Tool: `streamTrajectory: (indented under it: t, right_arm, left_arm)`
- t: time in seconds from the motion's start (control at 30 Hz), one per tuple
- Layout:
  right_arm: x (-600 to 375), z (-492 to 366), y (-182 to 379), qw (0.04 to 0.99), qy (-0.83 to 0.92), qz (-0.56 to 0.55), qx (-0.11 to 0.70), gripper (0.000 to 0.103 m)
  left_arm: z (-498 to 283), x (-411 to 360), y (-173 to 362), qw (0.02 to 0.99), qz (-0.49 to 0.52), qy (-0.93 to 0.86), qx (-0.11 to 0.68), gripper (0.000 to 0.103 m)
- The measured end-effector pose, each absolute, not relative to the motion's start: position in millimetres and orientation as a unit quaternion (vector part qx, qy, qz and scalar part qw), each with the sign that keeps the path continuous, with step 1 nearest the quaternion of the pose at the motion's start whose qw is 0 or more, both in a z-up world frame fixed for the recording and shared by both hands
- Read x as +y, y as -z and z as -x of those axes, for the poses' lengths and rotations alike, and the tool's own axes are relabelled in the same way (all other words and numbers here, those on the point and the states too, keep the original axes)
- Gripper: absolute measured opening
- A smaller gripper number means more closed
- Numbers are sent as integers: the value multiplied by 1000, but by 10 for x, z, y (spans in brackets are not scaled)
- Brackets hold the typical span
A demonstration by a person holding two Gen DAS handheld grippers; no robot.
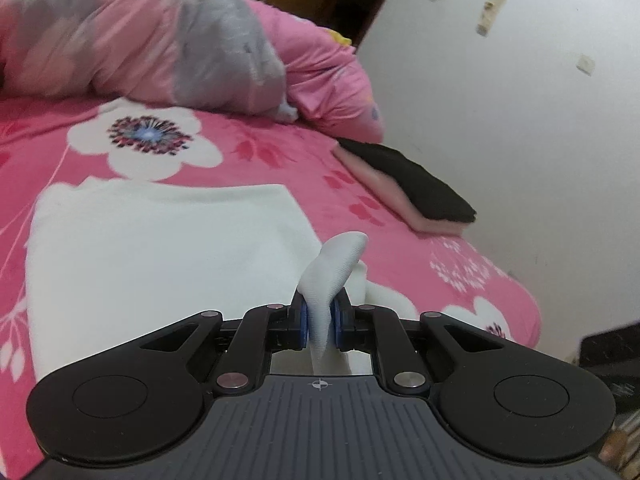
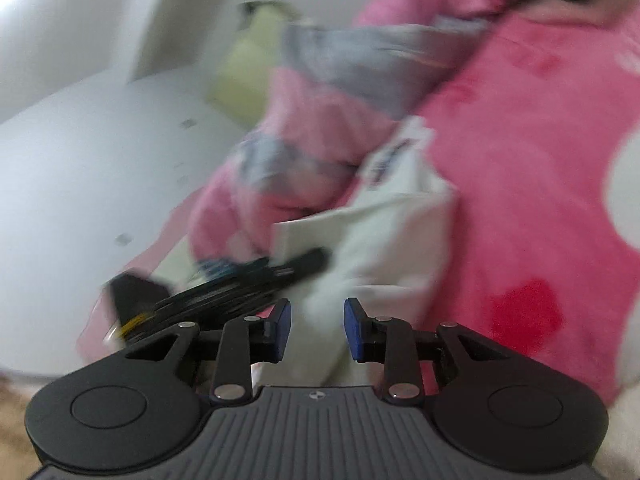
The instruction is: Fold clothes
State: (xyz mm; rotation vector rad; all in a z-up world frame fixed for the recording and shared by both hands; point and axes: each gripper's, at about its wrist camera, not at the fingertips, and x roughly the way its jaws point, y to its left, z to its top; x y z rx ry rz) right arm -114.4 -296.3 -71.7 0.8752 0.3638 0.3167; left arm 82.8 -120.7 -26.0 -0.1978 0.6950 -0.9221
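Two grippers in play, each seen from its own wrist camera. Left gripper [image 1: 320,326]: jaws nearly closed, blue pads clamped on a bunched tongue of white ribbed fabric that stands up between them and curls over to the right. That pinched fold belongs to the white garment [image 1: 160,264], which lies flat on the pink floral bedspread [image 1: 280,148] and spreads away ahead and to the left of the tool; its long axis appears to run away from the camera toward the heaped pink-and-grey quilt [image 1: 160,36] at the far end. Grip is on the near right edge of the cloth, so any fold from here likely carries that edge leftward across the body of the garment. Right gripper [image 2: 317,330]: jaws partly apart, nothing pressed between the pads; white cloth passes behind and below the gap, contact not evident. Its view is heavily blurred. The left gripper's black body shows ahead and to the left there, over the same white cloth. Left hand is the one engaged; right is free and close by. Folded pink-and-black stack [image 1: 408,188] sits at the bedspread's right edge, well apart. Writing: dark print on a white panel of the garment in the right wrist view, smeared, unreadable. No brands legible.
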Motion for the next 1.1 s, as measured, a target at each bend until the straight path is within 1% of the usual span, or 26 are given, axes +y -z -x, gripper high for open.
streamTrajectory:
  t: [0.1,0.33,0.47,0.5,0.53,0.57,0.7,0.8,0.9,1.03,1.1]
  right_arm:
    - [-3031,1270,730,879,-145,-422,166,33]
    - [-3396,1475,1052,845,-54,-501,179,34]
    - [-3615,1329,1163,836,-56,-523,155,37]
    - [-3673,1241,1185,835,-60,-525,155,39]
    - [-3731,1109,1204,834,-66,-524,161,46]
    - [-3775,971,1221,834,-71,-520,170,47]
    - [-3813,459,1223,838,-104,-481,236,46]
    - [-3709,304,1155,837,-174,-438,279,48]
    - [-3733,353,1188,820,-222,-447,282,48]
    - [-3876,542,1304,788,-267,-490,261,46]
    - [-3879,662,1309,792,-264,-487,258,46]
  left_arm:
    - [-854,-1183,289,832,102,434,330,10]
    - [-864,-1168,297,830,104,439,327,10]
    - [-889,-1165,307,830,107,438,328,11]
    - [-896,-1156,308,830,108,437,330,11]
    - [-905,-1144,305,830,111,435,331,11]
    - [-912,-1136,304,830,113,434,332,11]
    - [-933,-1118,297,833,117,427,332,11]
    - [-925,-1127,288,834,115,428,330,11]
    - [-922,-1134,286,834,114,429,328,11]
    - [-931,-1133,279,834,112,430,327,11]
    - [-924,-1133,274,834,112,432,325,11]
